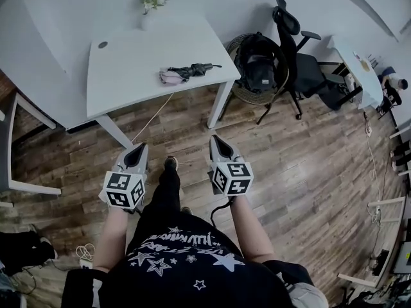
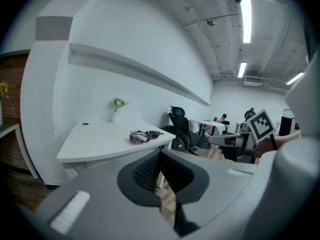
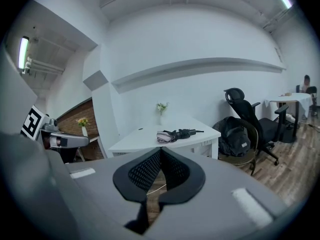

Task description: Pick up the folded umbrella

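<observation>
**Left gripper** [image 1: 139, 149]: held in the person's left hand, low over the wood floor [image 1: 302, 172]. Its jaws are closed together with nothing between them, as the left gripper view shows [image 2: 160, 156].

**Right gripper** [image 1: 216, 141]: held level with the left one and just beside it, with the person's leg between the two. Its jaws are pressed together and empty [image 3: 161, 152].

**Folded umbrella** [image 1: 190, 72]: dark, lying flat near the front edge of the white table [image 1: 128, 69]. It is ahead of both grippers and well apart from them, roughly on the line between the two. It sits slightly right of the left gripper's jaw line [image 2: 148, 134] and just right of the right gripper's [image 3: 181, 133]. A pale pink bundle [image 1: 168, 77] touches the umbrella's end on the left gripper's side.

**Vase with small flowers** [image 1: 149, 8]: stands upright at the table's far edge, beyond the umbrella.

**Cable** [image 1: 154, 115]: hangs from the table's front edge to the floor, ahead of the left gripper.

**Black office chair** [image 1: 294, 53] and **black backpack** [image 1: 257, 64]: ahead and to the right of the right gripper, beside the table.
</observation>
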Demonstrator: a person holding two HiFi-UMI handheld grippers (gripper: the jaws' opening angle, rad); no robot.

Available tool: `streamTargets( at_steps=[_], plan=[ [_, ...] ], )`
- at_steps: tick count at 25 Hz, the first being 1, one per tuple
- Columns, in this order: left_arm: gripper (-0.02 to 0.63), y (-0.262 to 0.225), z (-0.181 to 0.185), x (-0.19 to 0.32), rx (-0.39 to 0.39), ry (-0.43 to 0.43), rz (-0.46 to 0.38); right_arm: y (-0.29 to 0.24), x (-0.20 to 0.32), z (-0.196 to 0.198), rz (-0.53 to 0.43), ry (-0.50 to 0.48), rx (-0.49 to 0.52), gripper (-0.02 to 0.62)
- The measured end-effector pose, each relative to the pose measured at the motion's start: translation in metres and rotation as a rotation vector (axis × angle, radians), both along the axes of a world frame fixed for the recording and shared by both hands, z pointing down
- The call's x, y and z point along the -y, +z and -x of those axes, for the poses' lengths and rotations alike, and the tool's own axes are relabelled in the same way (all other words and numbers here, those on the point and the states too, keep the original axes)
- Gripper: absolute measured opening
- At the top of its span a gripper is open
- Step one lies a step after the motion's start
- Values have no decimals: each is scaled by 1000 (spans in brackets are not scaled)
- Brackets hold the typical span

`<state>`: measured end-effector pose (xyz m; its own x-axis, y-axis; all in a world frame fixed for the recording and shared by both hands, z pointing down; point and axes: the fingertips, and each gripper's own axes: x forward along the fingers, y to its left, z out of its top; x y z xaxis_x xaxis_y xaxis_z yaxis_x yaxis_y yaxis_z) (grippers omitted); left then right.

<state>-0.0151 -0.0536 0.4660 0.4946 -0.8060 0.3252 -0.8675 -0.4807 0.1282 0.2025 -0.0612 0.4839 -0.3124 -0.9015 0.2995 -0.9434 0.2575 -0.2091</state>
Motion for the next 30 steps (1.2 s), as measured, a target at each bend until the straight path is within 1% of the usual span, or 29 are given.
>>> streamTargets(
  at_steps=[5,11,20,24,26,28,30],
  plan=[
    [0,8,-10,46,-18,4,11,0,45,-8,1,-6,-35,14],
    [0,15,-15,104,-18,11,16,2,103,-7,-4,-29,-57,14],
    [0,31,-13,200,-26,10,45,23,202,4,43,-108,-213,15],
    [0,36,-17,235,-23,26,63,31,241,7,70,-154,-296,62],
    [0,39,-17,250,-18,31,70,36,258,9,86,-181,-336,95],
    [0,40,-15,264,-19,32,77,41,273,11,97,-221,-411,157],
    [0,42,-11,278,-22,29,84,50,286,14,106,-286,-526,207]
  ],
)
